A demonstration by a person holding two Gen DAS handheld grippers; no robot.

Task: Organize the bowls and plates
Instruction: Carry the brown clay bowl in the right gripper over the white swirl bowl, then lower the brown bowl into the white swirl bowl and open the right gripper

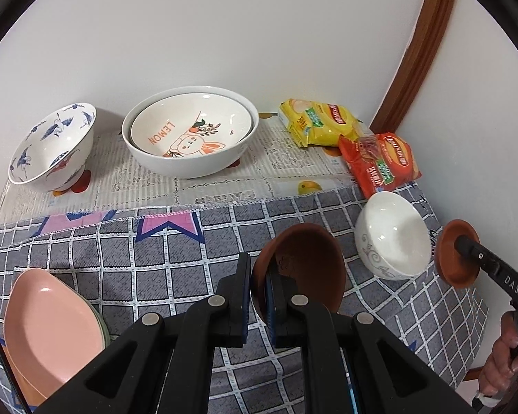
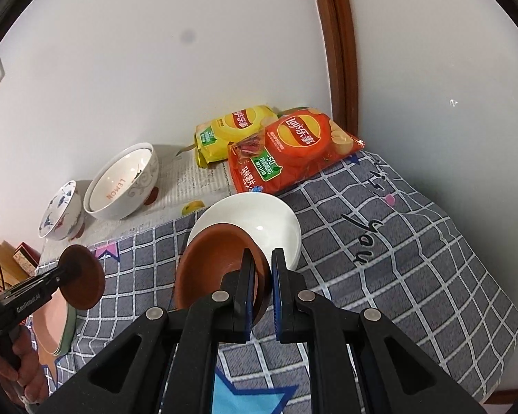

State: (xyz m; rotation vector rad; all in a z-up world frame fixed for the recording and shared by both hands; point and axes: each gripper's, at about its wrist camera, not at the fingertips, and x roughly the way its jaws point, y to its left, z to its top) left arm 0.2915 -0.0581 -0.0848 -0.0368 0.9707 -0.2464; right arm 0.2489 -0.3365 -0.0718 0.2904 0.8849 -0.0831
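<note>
My left gripper (image 1: 258, 277) is shut on the rim of a brown clay bowl (image 1: 304, 265) held above the checked cloth; it also shows in the right wrist view (image 2: 83, 281). My right gripper (image 2: 260, 270) is shut on the rim of a second brown clay bowl (image 2: 214, 264), held just in front of a small white bowl (image 2: 259, 217). That white bowl (image 1: 393, 234) stands near the table's right edge, with the right gripper's brown bowl (image 1: 454, 253) beside it. Stacked pink plates (image 1: 48, 327) lie at front left.
At the back stand a blue-patterned bowl (image 1: 51, 145) and a large white bowl holding a LEMON rabbit bowl (image 1: 190, 131). Yellow (image 1: 314, 120) and red (image 1: 380, 162) chip bags lie at back right. The wall is close behind; the table edge drops off at right.
</note>
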